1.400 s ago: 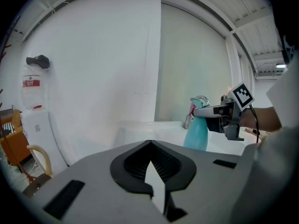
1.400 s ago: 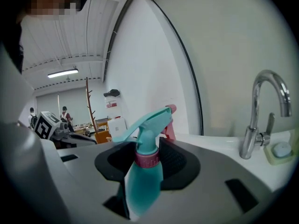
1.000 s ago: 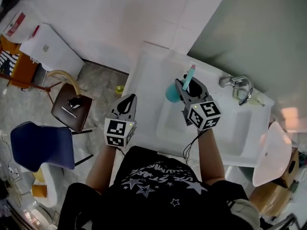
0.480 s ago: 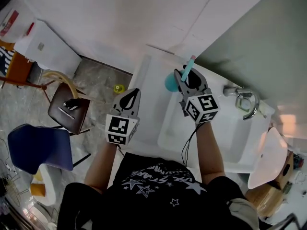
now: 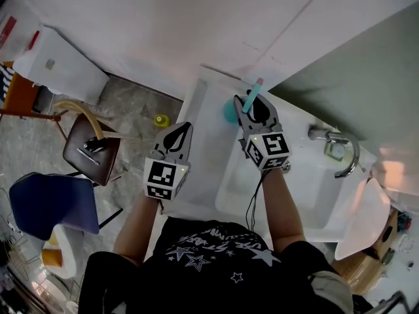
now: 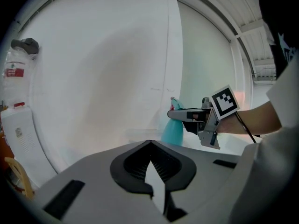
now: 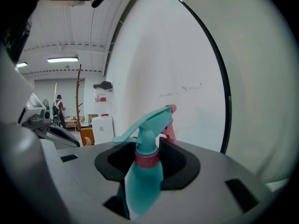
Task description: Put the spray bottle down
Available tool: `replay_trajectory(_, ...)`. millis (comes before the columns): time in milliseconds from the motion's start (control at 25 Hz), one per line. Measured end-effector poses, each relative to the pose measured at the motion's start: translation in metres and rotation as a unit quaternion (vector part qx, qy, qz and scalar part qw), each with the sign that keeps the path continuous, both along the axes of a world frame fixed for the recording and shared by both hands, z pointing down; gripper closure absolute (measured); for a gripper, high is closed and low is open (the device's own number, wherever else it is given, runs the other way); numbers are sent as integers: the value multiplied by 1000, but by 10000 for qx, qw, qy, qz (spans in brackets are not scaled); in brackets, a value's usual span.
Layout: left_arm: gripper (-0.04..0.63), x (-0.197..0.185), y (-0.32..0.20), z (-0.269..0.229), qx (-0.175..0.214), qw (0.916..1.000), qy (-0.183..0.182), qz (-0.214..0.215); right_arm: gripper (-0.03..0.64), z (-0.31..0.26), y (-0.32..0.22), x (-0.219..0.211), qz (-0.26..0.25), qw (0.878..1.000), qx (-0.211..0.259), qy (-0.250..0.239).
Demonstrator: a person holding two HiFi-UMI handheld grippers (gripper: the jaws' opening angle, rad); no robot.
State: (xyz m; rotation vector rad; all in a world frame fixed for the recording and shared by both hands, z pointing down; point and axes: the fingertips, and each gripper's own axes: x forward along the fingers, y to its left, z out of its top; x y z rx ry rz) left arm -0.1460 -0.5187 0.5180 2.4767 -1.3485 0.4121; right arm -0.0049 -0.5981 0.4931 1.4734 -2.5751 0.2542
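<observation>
Right gripper (image 5: 256,108) is clamped on a teal plastic spray bottle (image 7: 144,181), its two black pads pressing the body just under the pink collar. The teal trigger head and pink nozzle rise above the jaws. The bottle stands upright in that grip, at the far left corner of the white rectangular washbasin (image 5: 208,150), close to the pale wall. Whether its base touches the basin's ledge cannot be told, since the left gripper view hides the bottom of it.

Left gripper (image 5: 183,129) is beside the basin's left edge, well apart from the bottle. Its jaws are drawn together at the tips with only a thin sliver of light showing between the pads, and it carries nothing.

A curved chrome tap (image 5: 340,150) stands at the basin's right end. On the grey floor to the left are a brown wooden chair (image 5: 91,150), a dark blue chair (image 5: 52,201) and a small yellow object (image 5: 161,120).
</observation>
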Motion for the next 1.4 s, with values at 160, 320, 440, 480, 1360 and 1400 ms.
replay_trajectory(160, 580, 5, -6, 3, -19, 10000, 74, 0, 456, 9, -6, -4, -43, 10000, 8, -11)
replay_trajectory(320, 580, 4, -6, 9, -103, 9999, 63, -22, 456, 16, -9, -9, -107, 9999, 24, 26)
replay_trajectory(440, 580, 3, -5, 11, -110, 9999, 29, -32, 456, 18, -11, -8, -59, 10000, 57, -52)
replay_trajectory(480, 580, 2, -5, 11, -112, 9999, 19, -44, 456, 18, -12, -8, -28, 9999, 77, -92)
replay_trajectory(1360, 580, 5, 22, -19, 195, 9997, -128, -17, 364, 19, 30, 7, 87, 9993, -354, 4)
replay_trajectory(1400, 580, 5, 26, -24, 249, 9996, -129, -49, 364, 17, 36, 10, 95, 9993, -364, 3)
